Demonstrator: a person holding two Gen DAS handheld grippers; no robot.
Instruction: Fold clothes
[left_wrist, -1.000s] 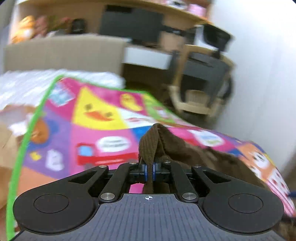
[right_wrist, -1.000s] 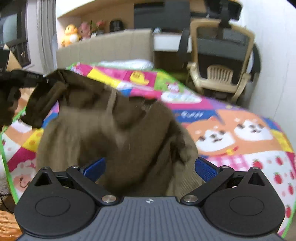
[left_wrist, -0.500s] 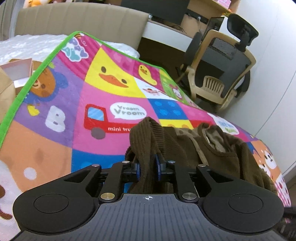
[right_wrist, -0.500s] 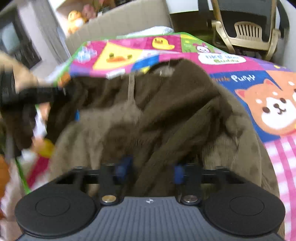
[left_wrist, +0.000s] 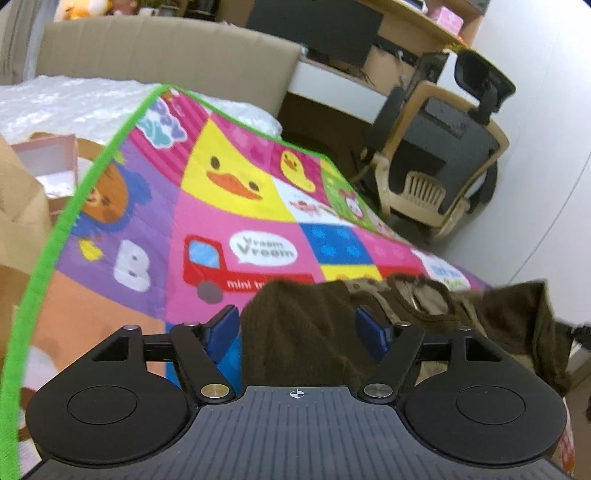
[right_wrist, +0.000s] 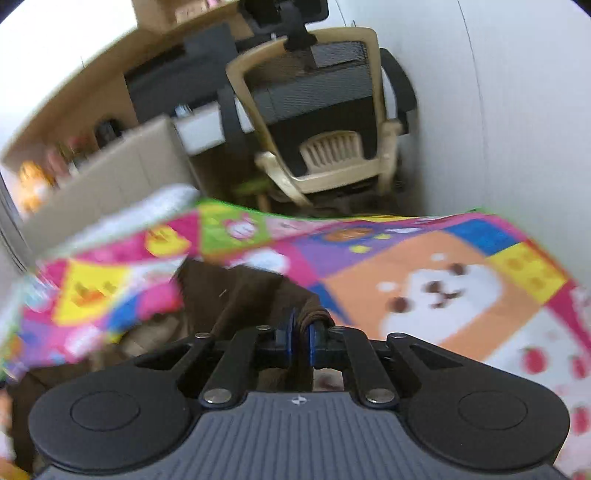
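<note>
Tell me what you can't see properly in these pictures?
- Sweater: left view, its near part hidden behind the left gripper.
- Blanket: right view, cartoon prints smeared by blur.
- Shelf toys: right view, blurred and too small.
- Chair: left view, base hidden by the bed.

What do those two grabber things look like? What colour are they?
Both grippers, left and right, look alike: black linkage arms with silver pins, two round black discs, a ribbed grey body with a small crosshair mark, and blue finger pads. No hands or sleeves show.
</note>
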